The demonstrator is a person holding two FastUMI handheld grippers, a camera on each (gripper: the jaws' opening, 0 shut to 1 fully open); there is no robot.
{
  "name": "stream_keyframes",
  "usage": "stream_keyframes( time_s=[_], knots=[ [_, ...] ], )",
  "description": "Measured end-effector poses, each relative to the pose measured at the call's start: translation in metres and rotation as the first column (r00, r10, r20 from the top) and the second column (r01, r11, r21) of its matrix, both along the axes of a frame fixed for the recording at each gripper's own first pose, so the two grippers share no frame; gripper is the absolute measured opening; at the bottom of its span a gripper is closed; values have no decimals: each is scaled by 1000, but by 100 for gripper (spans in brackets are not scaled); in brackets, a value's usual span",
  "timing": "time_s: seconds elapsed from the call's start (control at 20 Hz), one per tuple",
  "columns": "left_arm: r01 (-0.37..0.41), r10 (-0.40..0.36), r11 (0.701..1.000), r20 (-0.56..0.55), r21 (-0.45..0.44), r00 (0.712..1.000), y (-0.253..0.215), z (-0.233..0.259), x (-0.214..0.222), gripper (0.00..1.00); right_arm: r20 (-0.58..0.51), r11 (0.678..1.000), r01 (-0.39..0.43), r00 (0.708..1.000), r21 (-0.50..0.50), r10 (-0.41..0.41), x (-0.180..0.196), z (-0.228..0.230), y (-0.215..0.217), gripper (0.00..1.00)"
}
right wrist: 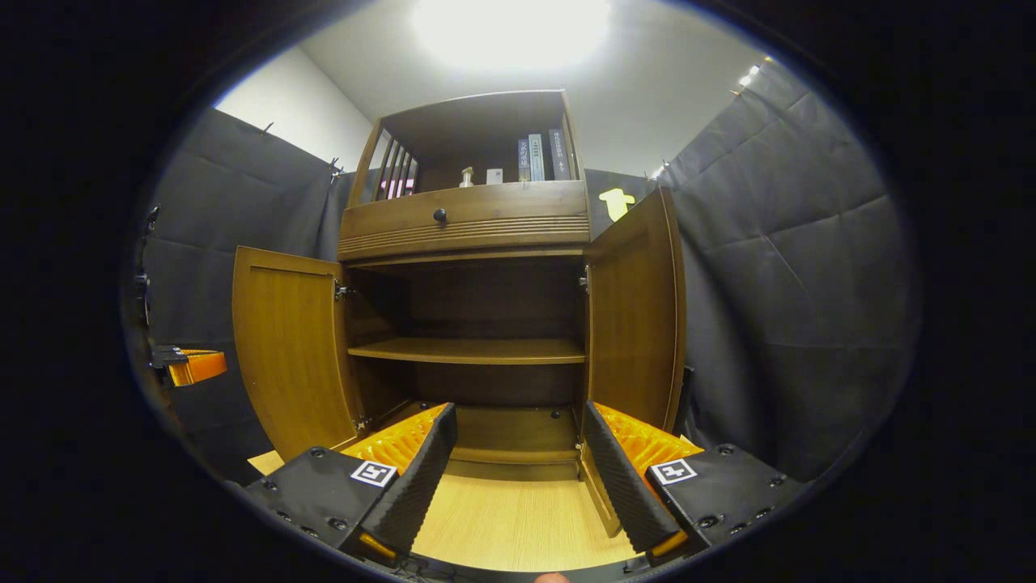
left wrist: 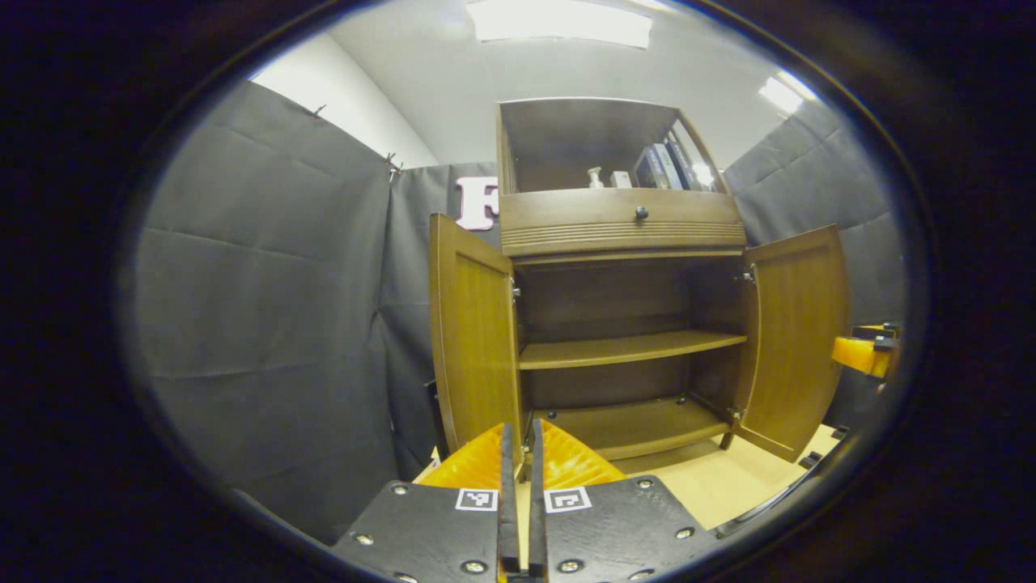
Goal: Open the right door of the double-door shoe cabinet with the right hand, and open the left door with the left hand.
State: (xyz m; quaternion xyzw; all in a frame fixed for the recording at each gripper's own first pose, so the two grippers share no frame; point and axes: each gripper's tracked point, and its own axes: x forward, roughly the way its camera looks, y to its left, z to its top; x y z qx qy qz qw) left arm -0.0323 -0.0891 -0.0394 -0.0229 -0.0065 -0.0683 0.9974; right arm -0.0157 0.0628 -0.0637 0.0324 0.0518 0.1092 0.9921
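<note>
Nearly closed left tongs [left wrist: 518, 453], spread empty right tongs [right wrist: 518, 461] before brown wooden double-door shoe cabinet [right wrist: 473, 324], both doors wide, books [right wrist: 538, 156] above.

Both doors swung wide: left door [right wrist: 287, 348] at 9 o'clock, right door [right wrist: 639, 316] at 3 o'clock. Cabinet interior open between them; middle shelf [right wrist: 473, 351] divides it. Floor [right wrist: 510, 518] ahead unobstructed.

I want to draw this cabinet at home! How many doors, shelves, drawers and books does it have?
Open doors: 2, the left door and the right door
Shelves inside, behind the doors: 2, the middle shelf and the bottom shelf
Drawers: 1, the drawer with a round knob
Books up top: 3, the books standing upright
Total: 8
</note>
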Motion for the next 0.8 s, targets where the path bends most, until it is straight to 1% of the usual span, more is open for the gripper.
stream_keyframes(
  time_s=[0.05,0.1,0.15,0.2,0.3,0.35,0.4,0.45,0.5,0.55,0.65,0.75,0.8],
  knots=[
    [-4,4,1000,-1,-1,1000,1,0,0,9,0,1000,1,1000,3,-1,0,1,0,98],
    [-6,6,1000,0,-3,1000,0,1,-1,9,3,1000,3,1000,4,-3,0,2,-1,93],
    [-10,10,1000,3,-5,1000,0,2,-1,9,6,1000,5,1000,5,-5,1,3,-1,93],
    [-14,14,1000,8,-7,1000,0,2,-2,9,9,1000,7,1000,6,-7,1,4,-3,98],
    [-24,24,1000,15,-11,1000,1,3,-2,9,11,1000,9,1000,7,-9,1,5,-4,98],
    [-22,23,1000,13,-13,1000,1,3,-3,9,10,1000,11,1000,7,-11,1,4,-5,93],
    [-14,14,1000,7,-12,1000,-1,2,-3,18,8,1000,13,1000,7,-13,1,3,-6,93],
    [-14,14,1000,2,-9,1000,-1,2,-3,27,6,1000,12,1000,7,-13,1,3,-6,98],
    [-19,19,1000,-1,-4,1000,0,1,-3,36,5,1000,13,1000,7,-13,1,3,-7,98],
    [-20,20,1000,0,0,1000,1,1,-5,41,5,1000,15,1000,6,-15,1,2,-8,93],
    [-13,13,1000,9,3,1000,-2,3,-4,51,8,1000,17,1000,8,-17,1,2,-10,93],
    [-29,29,999,19,30,999,3,3,-3,60,10,1000,21,1000,8,-21,2,3,-12,93],
    [-34,33,998,23,44,999,4,3,-1,65,11,1000,22,1000,11,-22,2,3,-13,98]
  ],
)
